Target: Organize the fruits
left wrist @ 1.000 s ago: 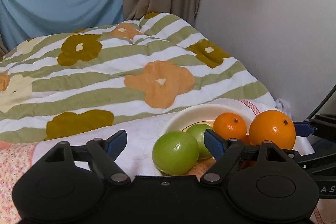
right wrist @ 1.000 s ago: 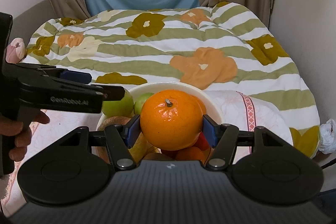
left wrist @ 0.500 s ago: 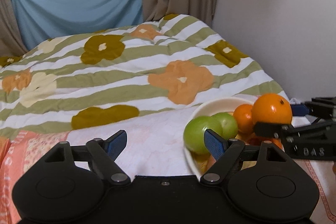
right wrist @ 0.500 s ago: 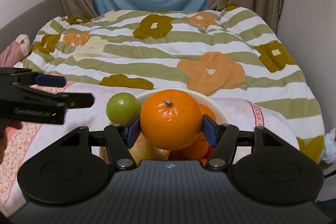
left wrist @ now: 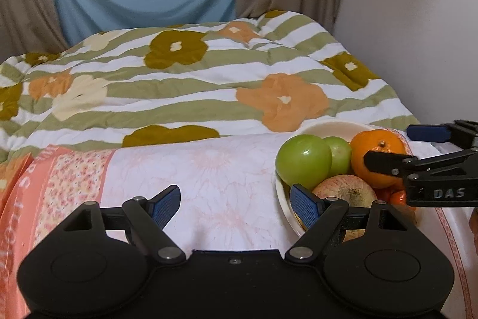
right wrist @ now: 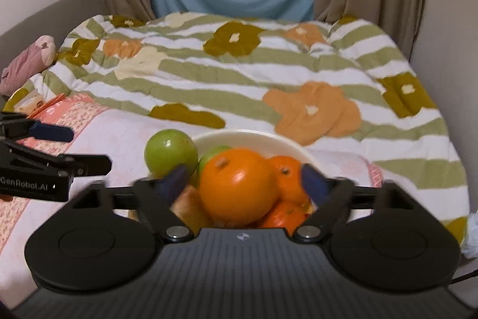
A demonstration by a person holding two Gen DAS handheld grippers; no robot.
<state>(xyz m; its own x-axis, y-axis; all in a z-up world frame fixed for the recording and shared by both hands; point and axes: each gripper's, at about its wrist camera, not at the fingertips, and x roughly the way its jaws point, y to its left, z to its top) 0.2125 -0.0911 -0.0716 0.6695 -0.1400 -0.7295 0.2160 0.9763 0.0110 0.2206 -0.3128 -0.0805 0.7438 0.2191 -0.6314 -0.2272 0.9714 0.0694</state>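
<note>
Right gripper [right wrist: 243,178] jaws spread wide, clear of the large orange [right wrist: 237,184], which rests atop fruit in the cream bowl [right wrist: 254,136]. Left gripper [left wrist: 236,201] jaws wide apart, empty; bowl at its 2 o'clock.

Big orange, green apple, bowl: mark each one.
big orange [right wrist: 237,184], right wrist view, middle of its peel.
green apple [left wrist: 303,162], left wrist view, its front face.
bowl [right wrist: 254,136], right wrist view, far rim.
</note>
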